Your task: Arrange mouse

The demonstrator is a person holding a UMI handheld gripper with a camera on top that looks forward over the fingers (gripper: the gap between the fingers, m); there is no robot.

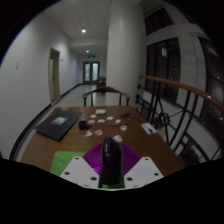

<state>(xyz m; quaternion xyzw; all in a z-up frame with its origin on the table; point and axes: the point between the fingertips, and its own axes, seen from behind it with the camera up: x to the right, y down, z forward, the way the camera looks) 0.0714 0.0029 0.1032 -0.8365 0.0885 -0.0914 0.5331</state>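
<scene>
A black mouse (111, 160) stands on edge between my gripper's (111, 148) two fingers. The purple pads (93, 158) close in on both of its sides, so the gripper is shut on it. The mouse is held above the near end of a brown wooden table (60, 138). A green patch (62, 160) shows just left of the left finger; I cannot tell what it is.
A dark closed laptop (58, 124) lies on the table's left part. A small black object (83, 126) and several white cards (108, 121) lie scattered beyond the fingers. A curved wooden railing (178, 92) runs on the right. A corridor with doors lies beyond.
</scene>
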